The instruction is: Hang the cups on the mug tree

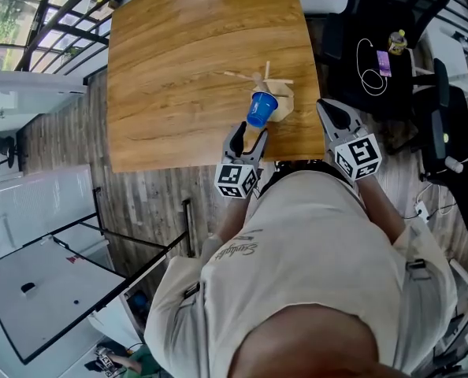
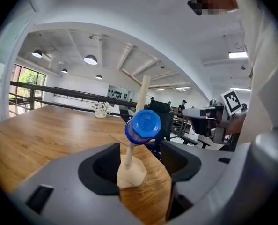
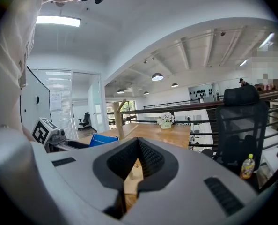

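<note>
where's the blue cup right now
In the head view the blue cup hangs on the mug tree near the table's near edge, right of centre, just beyond the open left gripper.

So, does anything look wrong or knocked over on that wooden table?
Nothing stands out. The pale wooden mug tree stands on its base on the wooden table, and the blue plastic cup hangs tilted from one of its pegs, as a hung cup would. No spill or damage shows.

Mezzanine office — swivel chairs (image 3: 239, 123), railings (image 2: 59, 92)
</note>
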Demonstrator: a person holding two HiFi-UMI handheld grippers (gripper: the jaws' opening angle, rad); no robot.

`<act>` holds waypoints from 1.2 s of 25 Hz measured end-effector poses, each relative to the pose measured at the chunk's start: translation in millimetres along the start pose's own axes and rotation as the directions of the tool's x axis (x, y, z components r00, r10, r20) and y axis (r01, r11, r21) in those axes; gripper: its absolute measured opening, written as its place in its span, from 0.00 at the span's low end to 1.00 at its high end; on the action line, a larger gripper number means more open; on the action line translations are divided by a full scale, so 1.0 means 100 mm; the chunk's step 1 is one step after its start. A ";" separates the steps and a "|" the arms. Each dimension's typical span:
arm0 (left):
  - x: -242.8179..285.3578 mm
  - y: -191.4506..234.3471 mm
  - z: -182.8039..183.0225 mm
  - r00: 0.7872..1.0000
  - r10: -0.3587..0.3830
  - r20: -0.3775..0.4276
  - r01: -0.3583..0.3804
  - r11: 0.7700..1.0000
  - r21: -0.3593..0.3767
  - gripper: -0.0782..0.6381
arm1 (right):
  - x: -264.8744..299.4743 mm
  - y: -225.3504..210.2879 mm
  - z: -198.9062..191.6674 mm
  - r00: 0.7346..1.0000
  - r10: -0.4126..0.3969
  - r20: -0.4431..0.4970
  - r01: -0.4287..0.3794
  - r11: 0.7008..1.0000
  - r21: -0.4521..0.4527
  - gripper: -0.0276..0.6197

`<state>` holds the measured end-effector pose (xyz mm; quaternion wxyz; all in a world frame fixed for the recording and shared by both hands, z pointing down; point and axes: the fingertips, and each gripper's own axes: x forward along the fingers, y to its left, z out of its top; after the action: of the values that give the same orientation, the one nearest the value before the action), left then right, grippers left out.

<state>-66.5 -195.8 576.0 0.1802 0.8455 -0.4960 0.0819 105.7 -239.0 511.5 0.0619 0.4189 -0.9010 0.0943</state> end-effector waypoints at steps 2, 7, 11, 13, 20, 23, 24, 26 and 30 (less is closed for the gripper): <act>-0.07 0.02 -0.03 1.000 0.008 -0.001 -0.008 1.000 0.003 0.48 | 0.01 0.04 0.00 1.000 0.008 0.000 -0.008 1.000 -0.004 0.03; -0.26 0.04 0.04 0.999 0.014 0.040 -0.015 1.000 0.016 0.47 | 0.03 0.10 0.01 1.000 0.028 -0.005 -0.028 0.999 -0.025 0.03; -0.42 0.04 0.19 0.996 0.017 0.092 -0.020 0.999 0.031 0.41 | 0.05 0.12 0.07 0.999 0.036 0.009 -0.035 0.999 -0.039 0.03; -0.48 0.07 0.25 0.993 0.023 0.112 -0.026 0.999 0.027 0.38 | 0.06 0.15 0.10 0.999 0.039 0.019 -0.038 0.998 -0.040 0.03; -0.60 0.18 0.47 0.985 0.068 0.161 -0.075 0.996 0.038 0.22 | 0.03 0.25 0.23 0.998 0.055 0.038 -0.052 0.997 -0.063 0.03; -0.61 0.17 0.66 0.982 0.050 0.183 -0.059 0.997 0.040 0.17 | -0.02 0.25 0.30 0.997 0.064 0.040 -0.061 0.995 -0.075 0.03; -0.61 0.15 0.74 0.982 0.041 0.187 -0.051 0.998 0.047 0.17 | -0.05 0.25 0.33 0.997 0.064 0.045 -0.061 0.995 -0.080 0.03; -0.62 0.13 0.90 0.981 0.026 0.194 -0.039 0.997 0.063 0.16 | -0.09 0.23 0.42 0.996 0.052 0.067 -0.046 0.995 -0.090 0.03; -0.58 0.09 1.16 0.981 0.008 0.192 -0.023 0.997 0.079 0.16 | -0.15 0.17 0.54 0.994 0.027 0.106 -0.018 0.997 -0.081 0.03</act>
<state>-107.6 -197.8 453.0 0.0966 0.8521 -0.5139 0.0217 100.7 -229.4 453.6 0.0293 0.4103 -0.9108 0.0363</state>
